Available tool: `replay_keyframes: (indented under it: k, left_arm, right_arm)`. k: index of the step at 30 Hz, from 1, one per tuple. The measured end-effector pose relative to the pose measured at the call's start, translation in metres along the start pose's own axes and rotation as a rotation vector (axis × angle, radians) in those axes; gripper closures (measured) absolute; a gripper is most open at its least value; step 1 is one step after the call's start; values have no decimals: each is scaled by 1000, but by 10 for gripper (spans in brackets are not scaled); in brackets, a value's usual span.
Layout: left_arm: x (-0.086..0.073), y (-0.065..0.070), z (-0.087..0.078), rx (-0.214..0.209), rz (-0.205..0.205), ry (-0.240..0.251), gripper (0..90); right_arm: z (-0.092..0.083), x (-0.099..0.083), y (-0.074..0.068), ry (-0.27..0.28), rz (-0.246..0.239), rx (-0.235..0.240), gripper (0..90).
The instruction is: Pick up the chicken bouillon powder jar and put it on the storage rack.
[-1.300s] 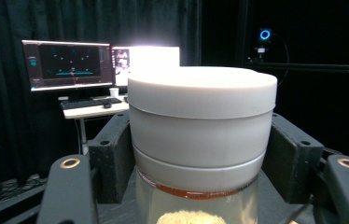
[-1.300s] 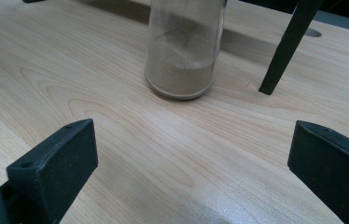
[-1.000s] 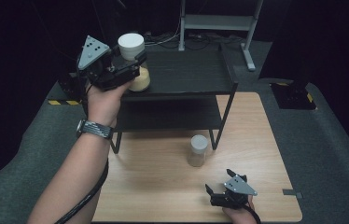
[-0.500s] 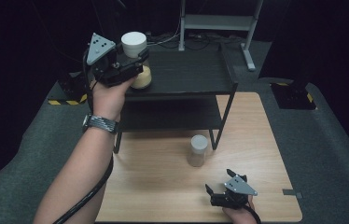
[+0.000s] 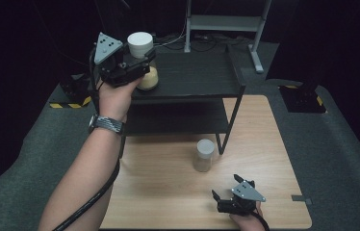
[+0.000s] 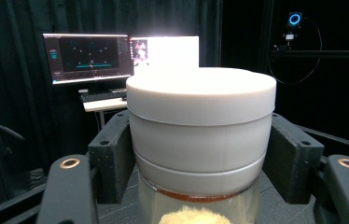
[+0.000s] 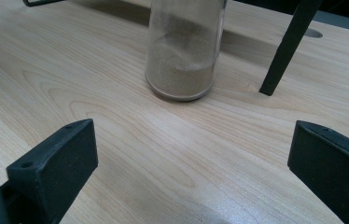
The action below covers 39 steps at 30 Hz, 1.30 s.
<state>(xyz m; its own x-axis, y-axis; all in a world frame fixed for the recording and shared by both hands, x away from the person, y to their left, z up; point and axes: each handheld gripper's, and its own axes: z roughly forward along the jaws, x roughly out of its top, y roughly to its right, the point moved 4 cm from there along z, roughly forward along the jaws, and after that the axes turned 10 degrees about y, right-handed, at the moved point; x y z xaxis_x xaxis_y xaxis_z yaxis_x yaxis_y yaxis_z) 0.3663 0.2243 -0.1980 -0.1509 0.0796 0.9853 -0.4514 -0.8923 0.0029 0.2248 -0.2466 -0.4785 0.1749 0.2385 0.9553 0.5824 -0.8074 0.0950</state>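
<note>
A jar [image 5: 145, 67] with a white lid [image 6: 200, 107] and pale yellow contents is clamped between the jaws of my left gripper [image 5: 144, 61], just below the lid. It is upright at the left end of the black rack's top shelf [image 5: 192, 72]. Whether its base touches the shelf I cannot tell. A second jar [image 5: 204, 155], part full of tan powder, stands on the wooden table [image 5: 264, 144] in front of the rack. My right gripper [image 5: 225, 187] rests low near the table's front edge, open, with that jar [image 7: 184, 51] a short way ahead of its jaws.
The rack has a lower shelf [image 5: 178, 115], and its front right leg [image 7: 287, 46] stands just right of the powder jar. A metal stand [image 5: 226, 21] is behind the table. Monitors [image 6: 88, 58] glow in the dark room beyond.
My left gripper has shifted slightly to the right with the white-lidded jar in it. The right gripper and the powder jar have stayed put.
</note>
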Motion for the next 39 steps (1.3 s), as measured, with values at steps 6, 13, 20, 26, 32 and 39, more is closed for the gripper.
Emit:
replay_keyframes:
  k: [6, 13, 20, 26, 32, 39]
  left_arm:
    - [-1, 0, 0, -2, 1, 2, 337]
    - [-3, 2, -1, -7, 13, 10, 336]
    - [-3, 1, -2, -8, 6, 11, 335]
    - [-5, -1, -2, -13, -24, 15, 330]
    - [-7, 0, -4, -6, -38, 21, 244]
    - [-6, 1, -9, 26, -36, 21, 113]
  right_arm:
    - [0, 0, 0, -1, 0, 0, 5]
    - [0, 0, 0, -2, -2, 0, 5]
    - [0, 0, 0, -2, -3, 0, 5]
    - [0, 0, 0, -2, -4, 1, 5]
    - [0, 0, 0, -3, -5, 1, 5]
    - [0, 0, -1, -2, -7, 0, 5]
